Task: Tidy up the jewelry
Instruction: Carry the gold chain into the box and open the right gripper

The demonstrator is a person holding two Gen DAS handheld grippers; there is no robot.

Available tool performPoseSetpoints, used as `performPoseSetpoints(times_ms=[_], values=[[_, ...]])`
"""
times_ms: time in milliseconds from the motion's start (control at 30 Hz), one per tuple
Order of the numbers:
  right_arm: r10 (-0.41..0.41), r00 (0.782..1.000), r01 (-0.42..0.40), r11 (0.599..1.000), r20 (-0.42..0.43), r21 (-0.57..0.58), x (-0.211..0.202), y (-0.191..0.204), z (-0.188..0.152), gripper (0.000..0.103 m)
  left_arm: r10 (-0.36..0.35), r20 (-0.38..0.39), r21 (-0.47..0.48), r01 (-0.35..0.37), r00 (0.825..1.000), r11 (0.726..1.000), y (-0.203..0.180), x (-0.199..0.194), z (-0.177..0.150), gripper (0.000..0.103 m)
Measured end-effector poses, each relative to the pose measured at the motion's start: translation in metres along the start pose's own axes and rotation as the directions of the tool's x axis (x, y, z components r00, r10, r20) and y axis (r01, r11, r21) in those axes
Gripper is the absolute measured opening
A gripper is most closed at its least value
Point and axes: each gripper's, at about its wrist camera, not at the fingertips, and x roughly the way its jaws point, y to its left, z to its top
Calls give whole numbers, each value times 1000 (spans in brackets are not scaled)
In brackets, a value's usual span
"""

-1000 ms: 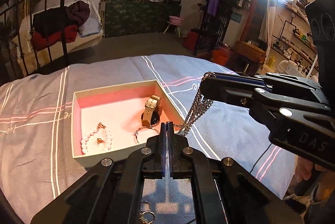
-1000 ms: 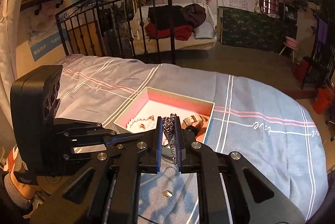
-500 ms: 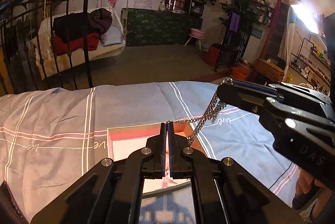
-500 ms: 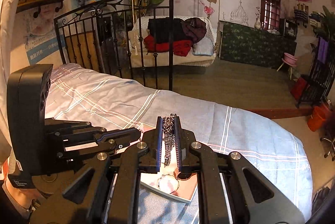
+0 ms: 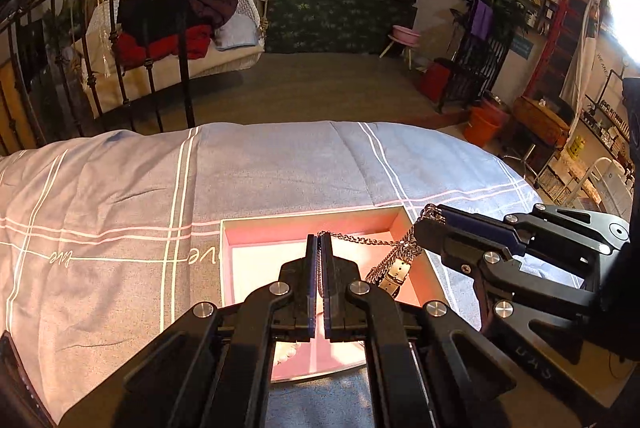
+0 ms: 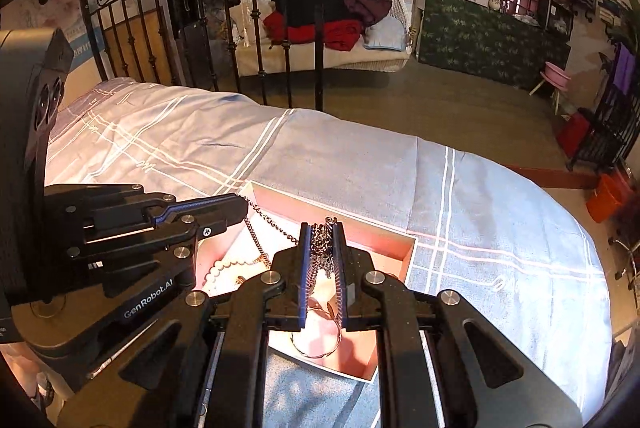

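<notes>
A silver chain necklace (image 5: 360,240) hangs stretched between both grippers above an open pink-lined box (image 5: 256,232). My left gripper (image 5: 319,242) is shut on one end of the chain. My right gripper (image 6: 323,232) is shut on a bunched length of the same chain (image 6: 322,248). In the right wrist view the left gripper (image 6: 240,206) comes in from the left, with the chain running from its tip to mine. Inside the box (image 6: 384,240) lie a pearl bracelet (image 6: 218,270), a thin ring-shaped bangle (image 6: 316,348) and a watch with a tan strap (image 5: 396,274), partly hidden by the fingers.
The box rests on a bed with a blue-grey checked cover (image 5: 260,164). A black iron bed frame (image 6: 200,28) stands at the far left. Beyond the bed are a floor, a swing seat with piled clothes (image 6: 328,16) and shelves at the right (image 5: 580,100).
Both grippers have moved forward over the box, which now lies under and behind the fingertips. The chain stays held between them and now hangs over the box's inside.
</notes>
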Motion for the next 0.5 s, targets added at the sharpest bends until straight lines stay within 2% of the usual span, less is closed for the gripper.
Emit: performPoseSetpoints(times_ms=[200,367,500], values=[[0,999,0,1000,-37,3,4,2,-9,11,-7,-8,5,7,1000,1000,-3,3,-8,2],[12,998,-13,1000,-66,-3,8,4,-18,11,12,-47,26,-11,999,1000,-10,13,-16,2],[30,996,-31,999,-79,-11,15,7,-22,11,17,-57,-13,-18,998,1000,-4,14,-17,2]])
